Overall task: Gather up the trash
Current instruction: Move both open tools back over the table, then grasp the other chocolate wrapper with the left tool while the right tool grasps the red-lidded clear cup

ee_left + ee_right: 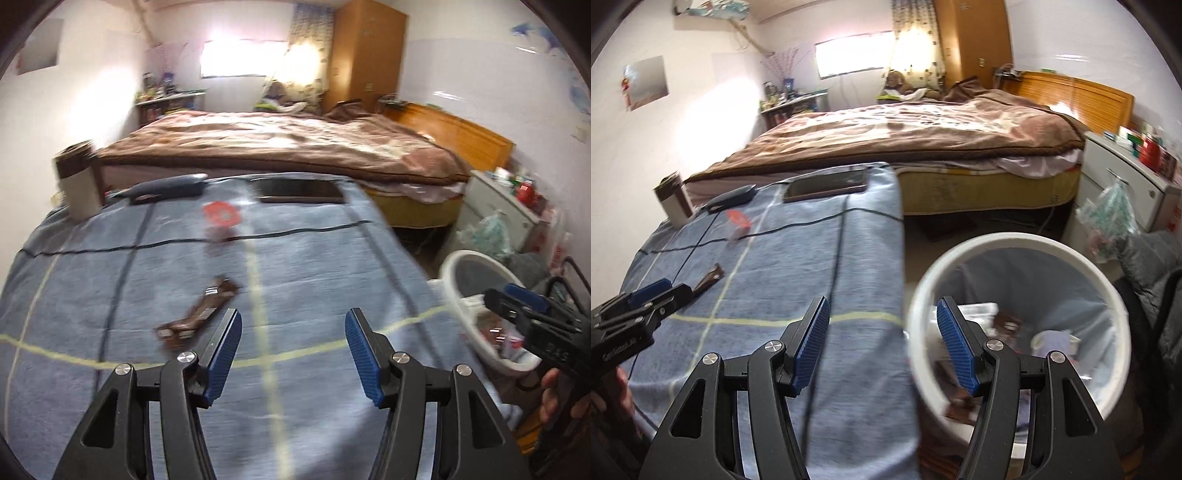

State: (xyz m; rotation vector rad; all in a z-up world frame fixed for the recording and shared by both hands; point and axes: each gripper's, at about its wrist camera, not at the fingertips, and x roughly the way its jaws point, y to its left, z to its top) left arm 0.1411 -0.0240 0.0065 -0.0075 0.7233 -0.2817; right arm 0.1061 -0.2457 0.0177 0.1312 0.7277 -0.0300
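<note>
Left wrist view: my left gripper [293, 347], fingers apart and empty, may snag the blue cloth [147, 280] beneath the brown wrapper [197, 319], left of centre.

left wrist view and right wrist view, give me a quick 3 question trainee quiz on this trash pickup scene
1. True or false: the crumpled brown snack wrapper lies on the blue checked blanket, ahead and to the left of the left gripper.
2. What stands beside the blanket's right edge? A) round white plastic waste bin B) cardboard box C) metal bucket
3. Fill in: the right gripper is ____ and holds nothing.

Key
1. True; the wrapper is not between its open jaws.
2. A; the bin already holds wrappers and paper.
3. Open.
</note>
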